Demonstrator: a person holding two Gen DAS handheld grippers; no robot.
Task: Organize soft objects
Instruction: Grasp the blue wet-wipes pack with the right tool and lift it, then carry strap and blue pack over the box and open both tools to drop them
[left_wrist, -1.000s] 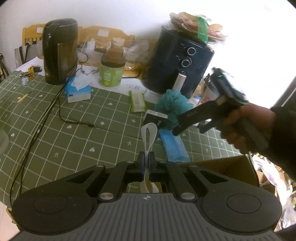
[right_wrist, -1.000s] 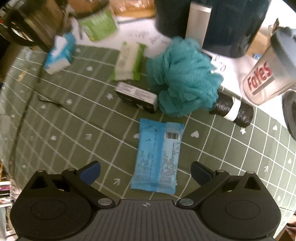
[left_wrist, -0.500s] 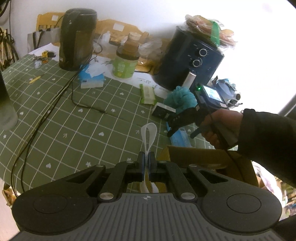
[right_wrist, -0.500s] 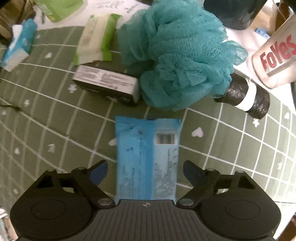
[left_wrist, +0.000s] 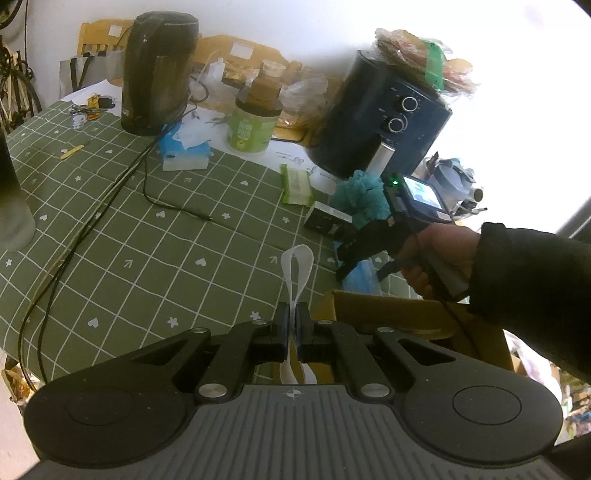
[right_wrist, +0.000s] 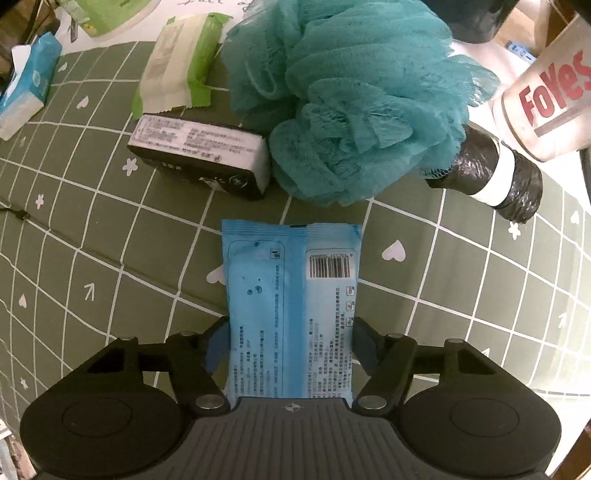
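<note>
Green checked tablecloth: blue wipes pack between closing right claw fingers, touching; left claw clamps white strap.

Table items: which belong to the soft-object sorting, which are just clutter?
In play: blue wipes pack between the right gripper pads; teal bath pouf; green wipes pack; tissue pack; cardboard box; white strap pinched in left gripper.

Clutter: kettle, air fryer, black cable, FoYes cup.
</note>
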